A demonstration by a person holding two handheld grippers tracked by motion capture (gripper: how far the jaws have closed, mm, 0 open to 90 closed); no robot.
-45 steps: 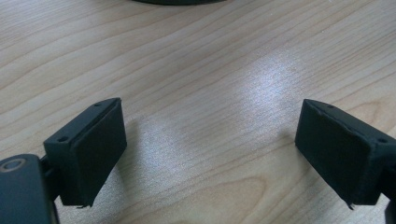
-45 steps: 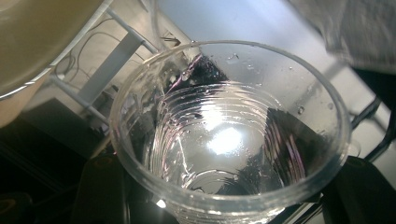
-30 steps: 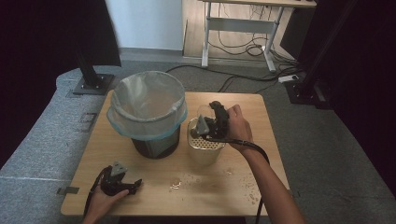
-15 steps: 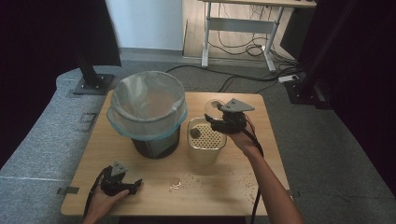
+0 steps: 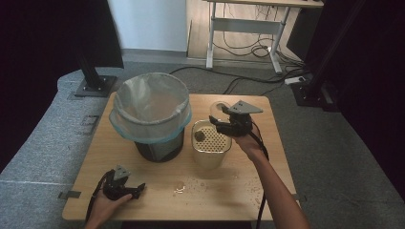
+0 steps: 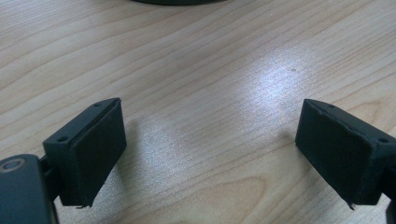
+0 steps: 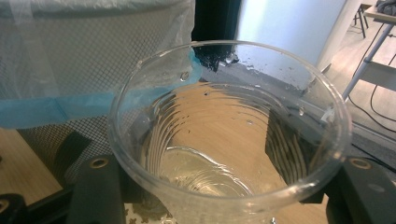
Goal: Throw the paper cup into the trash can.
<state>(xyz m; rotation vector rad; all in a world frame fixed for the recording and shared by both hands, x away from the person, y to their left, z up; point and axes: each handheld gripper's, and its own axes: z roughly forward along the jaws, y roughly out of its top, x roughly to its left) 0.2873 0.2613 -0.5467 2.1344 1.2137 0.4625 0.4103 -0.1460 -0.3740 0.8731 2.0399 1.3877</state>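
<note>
I have the right gripper [image 5: 228,125] pinching a clear glass [image 7: 229,135], its jaws on either side of the wall; in the right gripper view the glass sits about upright with only a shallow pool of liquid left at its bottom. In the high view I hold it just behind a cream strainer cup [image 5: 211,149] that stands on the counter [image 5: 267,176], with a dark lump [image 5: 199,136] lying on its holed insert. By my reading the pour through the strainer is done or nearly so. What I judge is left: put the glass down and tip the lump into the lined bin [image 5: 152,114] beside the cup. My left gripper [image 6: 212,158] rests on the counter near its front edge, jaws spread with nothing between them. Some drops [image 5: 210,183] lie on the wood.
</note>
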